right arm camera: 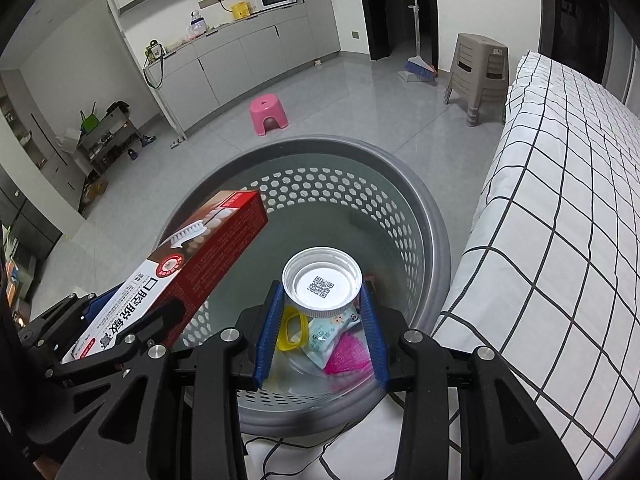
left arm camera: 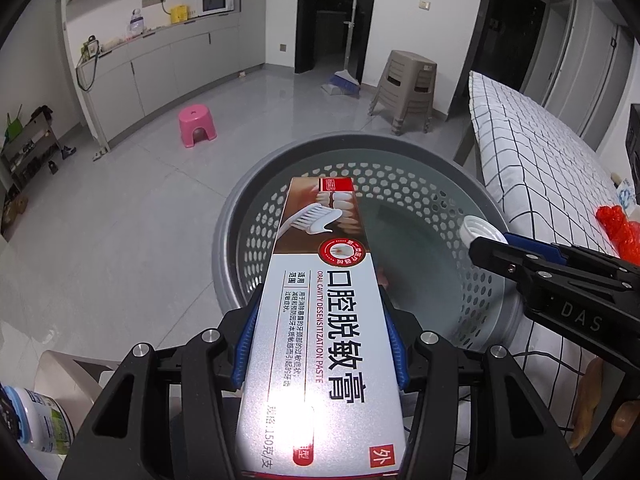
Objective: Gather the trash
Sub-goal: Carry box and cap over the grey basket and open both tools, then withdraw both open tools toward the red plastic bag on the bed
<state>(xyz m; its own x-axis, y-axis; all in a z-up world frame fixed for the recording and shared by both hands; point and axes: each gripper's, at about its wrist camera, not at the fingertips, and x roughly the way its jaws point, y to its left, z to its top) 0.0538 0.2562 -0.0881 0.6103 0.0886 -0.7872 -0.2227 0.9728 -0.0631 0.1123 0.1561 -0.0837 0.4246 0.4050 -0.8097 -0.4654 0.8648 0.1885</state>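
My left gripper [left arm camera: 320, 304] is shut on a long red and white toothpaste box [left arm camera: 320, 300], its blue pads pressing both sides. The box points out over a grey perforated waste basket [left arm camera: 240, 216]. From the right, my right gripper [left arm camera: 486, 240] reaches in over the same basket with a white lid [left arm camera: 474, 226]. In the right wrist view that gripper [right arm camera: 322, 292] is shut on the round white lid [right arm camera: 322, 268], above the basket [right arm camera: 432, 232]. Beside it on the left, the left gripper [right arm camera: 136, 300] holds the box [right arm camera: 208, 240]. A yellow ring [right arm camera: 294, 328], a packet [right arm camera: 332, 334] and a pink item [right arm camera: 350, 356] lie in the basket.
A table with a checked cloth [right arm camera: 560, 240] stands right of the basket, with a red bag [left arm camera: 618, 228] on it. A pink stool [right arm camera: 268, 114], stacked brown stools [right arm camera: 480, 76] and a broom [right arm camera: 418, 66] stand on the grey floor beyond. A jar [left arm camera: 40, 416] sits at the lower left.
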